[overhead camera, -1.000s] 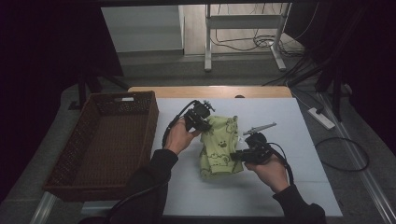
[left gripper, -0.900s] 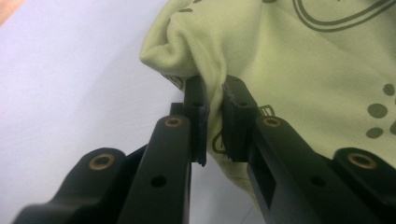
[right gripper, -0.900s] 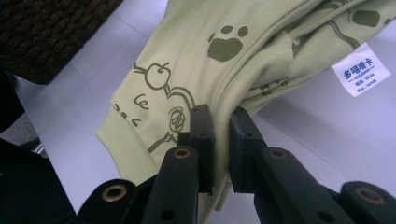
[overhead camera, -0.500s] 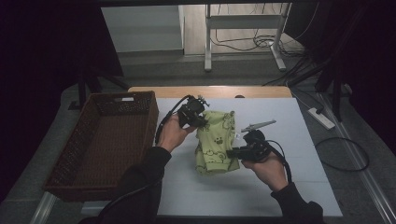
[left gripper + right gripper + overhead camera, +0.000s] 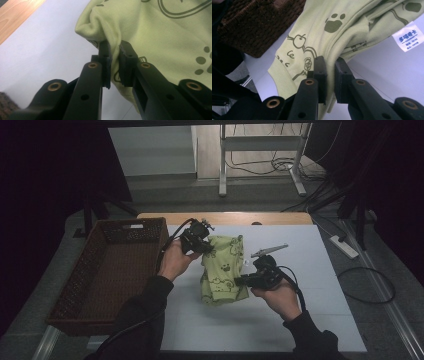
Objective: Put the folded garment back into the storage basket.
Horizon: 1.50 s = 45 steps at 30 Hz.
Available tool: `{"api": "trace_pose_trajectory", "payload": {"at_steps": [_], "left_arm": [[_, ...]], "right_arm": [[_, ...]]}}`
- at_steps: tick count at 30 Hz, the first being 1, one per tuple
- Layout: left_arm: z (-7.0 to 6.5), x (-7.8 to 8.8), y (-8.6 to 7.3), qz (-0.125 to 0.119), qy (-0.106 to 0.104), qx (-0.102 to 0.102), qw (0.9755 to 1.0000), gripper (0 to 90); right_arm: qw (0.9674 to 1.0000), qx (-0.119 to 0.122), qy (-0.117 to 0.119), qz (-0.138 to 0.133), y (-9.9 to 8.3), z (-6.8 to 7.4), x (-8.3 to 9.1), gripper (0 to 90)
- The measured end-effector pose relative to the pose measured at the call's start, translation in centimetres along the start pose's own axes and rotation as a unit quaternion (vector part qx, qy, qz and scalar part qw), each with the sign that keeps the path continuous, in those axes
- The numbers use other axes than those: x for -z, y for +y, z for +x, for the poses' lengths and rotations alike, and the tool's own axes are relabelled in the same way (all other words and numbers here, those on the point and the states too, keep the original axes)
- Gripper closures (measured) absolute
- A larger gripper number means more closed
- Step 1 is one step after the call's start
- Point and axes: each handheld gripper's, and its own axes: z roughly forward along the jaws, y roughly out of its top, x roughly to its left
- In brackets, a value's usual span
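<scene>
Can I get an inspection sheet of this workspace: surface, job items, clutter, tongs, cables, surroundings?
Surface: white table top, wooden strip at its far edge.
Job's things: light green printed garment, bunched and held up between both tongs, white label visible; brown wicker basket at the table's left, nothing seen inside.
Clutter: nothing seen.
Tongs: left tongs shut on a fold of the garment; right tongs shut on another fold.
Cables: one trails from each of the tongs; more loop on the floor, with a power strip at right.
Surroundings: dim room, white metal stand beyond the table.
</scene>
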Motion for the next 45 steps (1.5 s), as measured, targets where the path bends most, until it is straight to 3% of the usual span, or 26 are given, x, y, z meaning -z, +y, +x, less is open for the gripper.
{"api": "trace_pose_trajectory", "payload": {"at_steps": [29,45], "left_arm": [[3.9,4.3,-3.9,0.015,0.013,0.031,0.9993,80.9],[5.4,7.0,-4.8,0.018,0.025,0.043,0.9986,80.9]], "right_arm": [[0.9986,0.004,0.052,0.004,4.1,3.0,-3.0,81.6],[0.9972,0.007,0.075,-0.002,6.5,4.5,-3.8,81.6]]}}
